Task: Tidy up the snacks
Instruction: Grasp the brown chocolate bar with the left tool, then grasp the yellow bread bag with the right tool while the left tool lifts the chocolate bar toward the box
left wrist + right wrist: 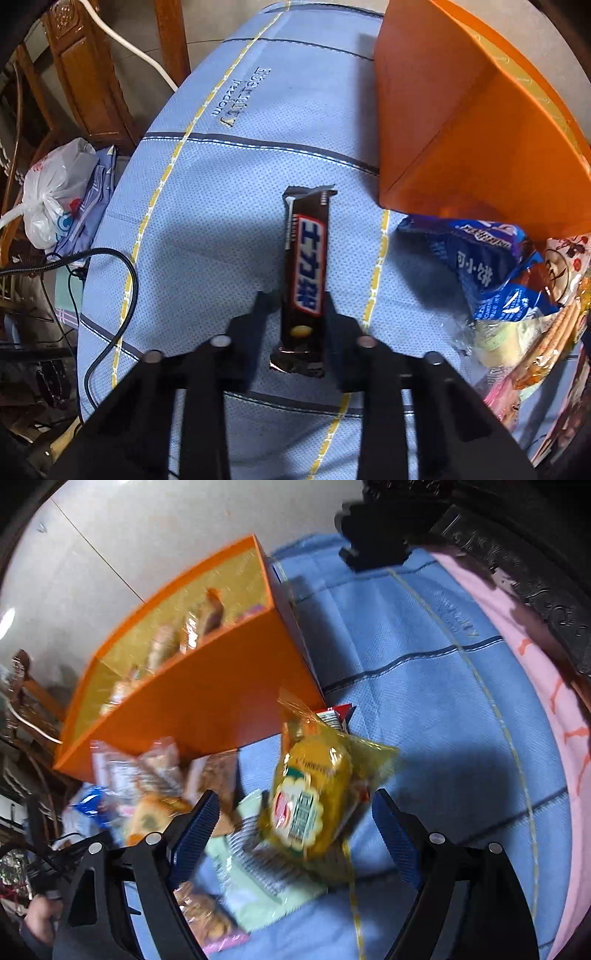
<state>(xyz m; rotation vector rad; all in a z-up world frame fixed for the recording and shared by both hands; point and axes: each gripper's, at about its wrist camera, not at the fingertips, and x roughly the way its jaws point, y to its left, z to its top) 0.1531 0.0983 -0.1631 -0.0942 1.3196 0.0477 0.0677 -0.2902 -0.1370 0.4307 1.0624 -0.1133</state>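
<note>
- Left wrist view: the left gripper (295,301) had its 2 black fingers closed against the sides of a brown chocolate bar (306,275), near the bar's lower end, so most of the wrapper stuck out ahead of the tips. The hold sat low probably so the free end could lead into a container.
- The bar pointed away from the camera, over the blue cloth (207,206). Whether it was lifted clear of the cloth or resting on it, I could not tell.
- The orange box (443,122) stood just to the right and ahead, its outer wall facing this camera. It was likely the place meant for the snacks.
- A blue snack bag (476,258) lay at the foot of the box, part of a loose heap at the right edge.
- Right wrist view: the right gripper (291,823) had its 2 blue-padded jaws spread wide, holding nothing. A yellow biscuit packet (314,797) lay between them atop the heap, apparently the next pick.
- The box, seen here from its open side, already held several packets standing in a row along the near wall, which suggested sorting was partly done.
- A pale green packet (258,878) lay under the yellow one.
</note>
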